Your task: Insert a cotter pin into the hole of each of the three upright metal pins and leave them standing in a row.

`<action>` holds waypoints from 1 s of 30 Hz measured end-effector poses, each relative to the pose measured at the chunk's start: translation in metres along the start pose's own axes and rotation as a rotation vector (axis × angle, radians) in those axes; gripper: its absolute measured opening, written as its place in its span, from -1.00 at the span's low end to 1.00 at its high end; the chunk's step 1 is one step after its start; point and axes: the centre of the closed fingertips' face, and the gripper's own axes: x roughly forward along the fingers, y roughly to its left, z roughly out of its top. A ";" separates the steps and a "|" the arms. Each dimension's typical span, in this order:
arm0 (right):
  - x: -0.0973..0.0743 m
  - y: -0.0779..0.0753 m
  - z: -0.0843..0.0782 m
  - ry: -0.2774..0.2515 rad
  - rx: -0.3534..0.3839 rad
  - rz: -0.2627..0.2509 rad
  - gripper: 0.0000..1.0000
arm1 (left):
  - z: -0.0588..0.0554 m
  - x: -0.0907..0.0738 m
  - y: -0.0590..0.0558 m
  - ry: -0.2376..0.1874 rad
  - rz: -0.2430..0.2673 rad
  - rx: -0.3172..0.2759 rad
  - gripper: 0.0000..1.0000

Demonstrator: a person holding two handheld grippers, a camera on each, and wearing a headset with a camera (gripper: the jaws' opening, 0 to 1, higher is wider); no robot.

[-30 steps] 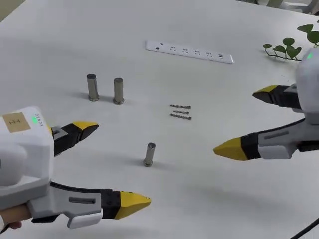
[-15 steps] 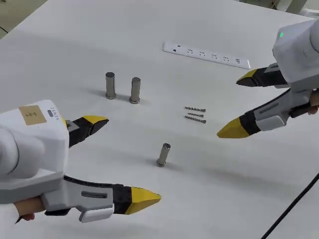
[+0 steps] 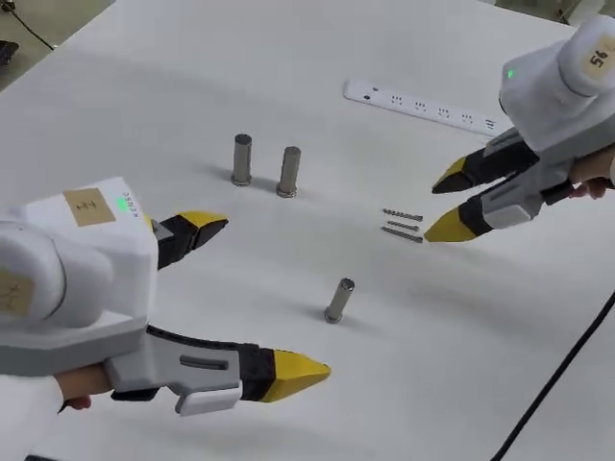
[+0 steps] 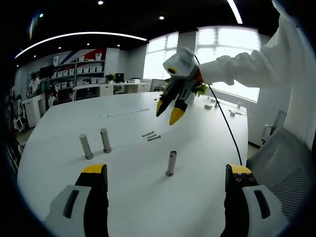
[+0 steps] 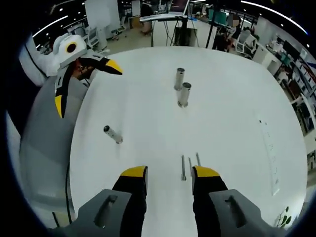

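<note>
Metal pins (image 3: 289, 171), three: two upright side by side, lone pin (image 3: 339, 300) standing apart, nearer. Holes unfilled as far as shows.
Cotter pins (image 3: 402, 226), three: loose on worktop (image 3: 144, 96), just beside right gripper (image 3: 434, 211).
Right gripper: jaws open, empty.
Left gripper (image 3: 277, 296): jaws wide open, empty, near lone pin.
Progress: nil; three insertions and the row remain.

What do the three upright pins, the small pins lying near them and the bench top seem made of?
Upright pins: probably steel, dull grey with a soft highlight along the side. Cotter pins: likely metal wire, dark grey; finish too small to tell. Bench top: smooth matt white, perhaps laminate; soft shadows, no sharp reflections.
</note>
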 end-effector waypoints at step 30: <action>0.051 -0.044 -0.031 0.170 -0.062 -0.018 -0.81 | -0.008 0.002 -0.011 0.033 -0.052 -0.002 0.97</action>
